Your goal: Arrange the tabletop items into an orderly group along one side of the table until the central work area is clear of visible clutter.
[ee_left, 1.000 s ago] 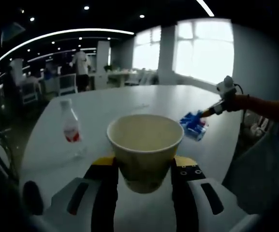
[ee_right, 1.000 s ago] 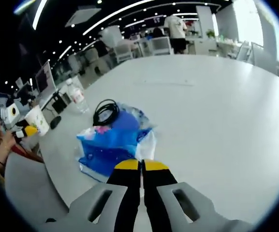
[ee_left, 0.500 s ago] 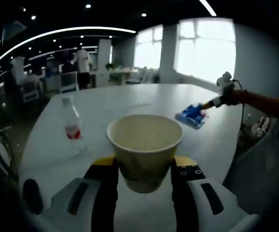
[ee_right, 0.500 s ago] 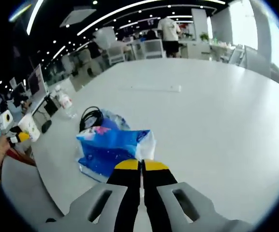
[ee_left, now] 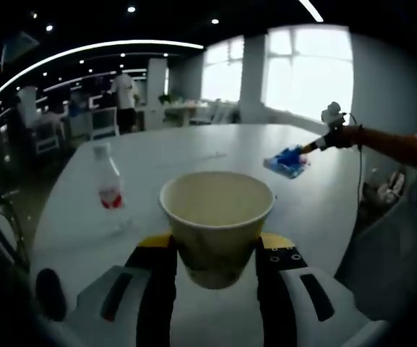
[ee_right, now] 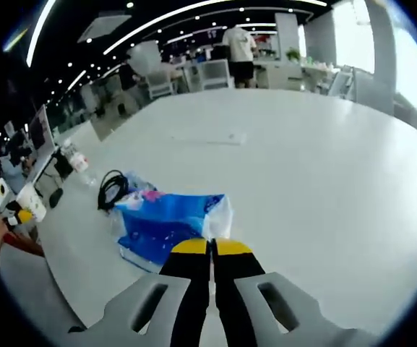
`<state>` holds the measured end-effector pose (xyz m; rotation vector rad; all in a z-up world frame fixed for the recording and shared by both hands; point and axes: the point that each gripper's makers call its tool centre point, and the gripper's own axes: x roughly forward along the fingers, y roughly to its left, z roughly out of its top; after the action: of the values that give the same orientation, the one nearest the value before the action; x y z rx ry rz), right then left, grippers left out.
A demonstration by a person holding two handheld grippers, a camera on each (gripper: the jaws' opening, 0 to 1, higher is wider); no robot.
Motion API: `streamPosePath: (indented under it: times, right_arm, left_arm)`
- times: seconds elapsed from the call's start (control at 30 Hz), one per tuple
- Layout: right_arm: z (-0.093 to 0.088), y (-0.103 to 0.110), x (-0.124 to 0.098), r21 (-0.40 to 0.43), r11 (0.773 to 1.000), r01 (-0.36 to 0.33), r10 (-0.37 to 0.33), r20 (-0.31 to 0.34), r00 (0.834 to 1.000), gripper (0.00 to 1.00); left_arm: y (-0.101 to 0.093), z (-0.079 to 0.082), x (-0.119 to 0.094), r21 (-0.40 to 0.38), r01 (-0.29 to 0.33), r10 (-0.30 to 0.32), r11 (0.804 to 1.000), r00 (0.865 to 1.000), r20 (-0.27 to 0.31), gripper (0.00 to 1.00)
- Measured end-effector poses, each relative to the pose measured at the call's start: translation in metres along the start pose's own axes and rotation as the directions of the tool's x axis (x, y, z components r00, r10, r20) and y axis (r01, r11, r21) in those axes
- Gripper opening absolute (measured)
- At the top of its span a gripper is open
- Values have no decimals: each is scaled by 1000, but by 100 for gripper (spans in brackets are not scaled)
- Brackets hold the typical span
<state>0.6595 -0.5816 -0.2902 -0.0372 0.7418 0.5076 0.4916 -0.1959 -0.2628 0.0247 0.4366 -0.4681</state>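
Left gripper view dim, windows [ee_left: 306, 72] at 1 o'clock blown out. Ceiling light strips [ee_right: 157, 18] at 11 o'clock in right gripper view, table [ee_right: 324, 166] evenly lit, faint sheen. Fisheye warp, soft edges everywhere.

Large open-plan office, dim interior: dark ceiling with long curved white light strips [ee_left: 100, 49] and small round recessed spotlights [ee_left: 129, 11]. Tall bright windows [ee_left: 306, 72] flanking a broad pale pillar [ee_left: 251, 79]. White desks and pale office chairs [ee_right: 215, 72] at the far side; wide white rounded surface [ee_right: 302, 159].
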Motion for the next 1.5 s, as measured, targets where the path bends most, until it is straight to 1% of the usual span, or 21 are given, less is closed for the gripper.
streamPosePath:
  times: [0.2,0.27,0.5,0.67,0.77,0.87,0.97,1.07,1.2,1.33,1.4,1.5]
  right_arm:
    - [-2,-11,9,-2,1000,7,-7,-21,1000,1]
    - [-2,-12,12,34,999,-5,6,-20,1000,1]
    - [-2,-22,19,65,998,-8,10,-24,1000,1]
    - [-3,-27,26,35,999,0,2,-44,999,1]
    - [-5,-31,32,27,1000,4,-3,-54,999,1]
    - [-6,-32,37,-2,1000,-1,1,-65,998,1]
    - [-6,-34,43,1,1000,-5,5,-71,997,1]
    - [-7,-36,47,20,1000,-9,10,-73,997,1]
    - [-12,-41,52,0,1000,-5,5,-94,996,1]
    - [-16,-48,57,18,1000,-1,3,-107,994,1]
    - [-17,-48,58,2,1000,1,0,-117,993,1]
    - [-17,-50,60,-1,1000,4,-4,-111,994,1]
  left_arm:
    - [4,-2,1,-3,-7,7,1000,1000,-3,40]
    - [5,-2,1,-4,-10,10,1000,1000,-3,40]
    - [10,-6,4,-5,-12,12,1000,1000,-15,40]
    - [15,-10,6,-25,-20,20,999,1000,-10,40]
    - [16,-11,7,-17,-25,25,1000,1000,-17,40]
    - [17,-12,7,-18,-27,27,999,999,-17,40]
    - [19,-12,7,-22,-31,31,999,999,-13,40]
    - [19,-13,8,-26,-34,34,999,999,-15,40]
    - [18,-13,8,-37,-38,38,999,999,-8,40]
    - [20,-15,7,-38,-47,47,998,999,-14,40]
    - [22,-16,7,-43,-51,50,998,999,-14,40]
    - [24,-17,7,-44,-56,55,997,998,-20,40]
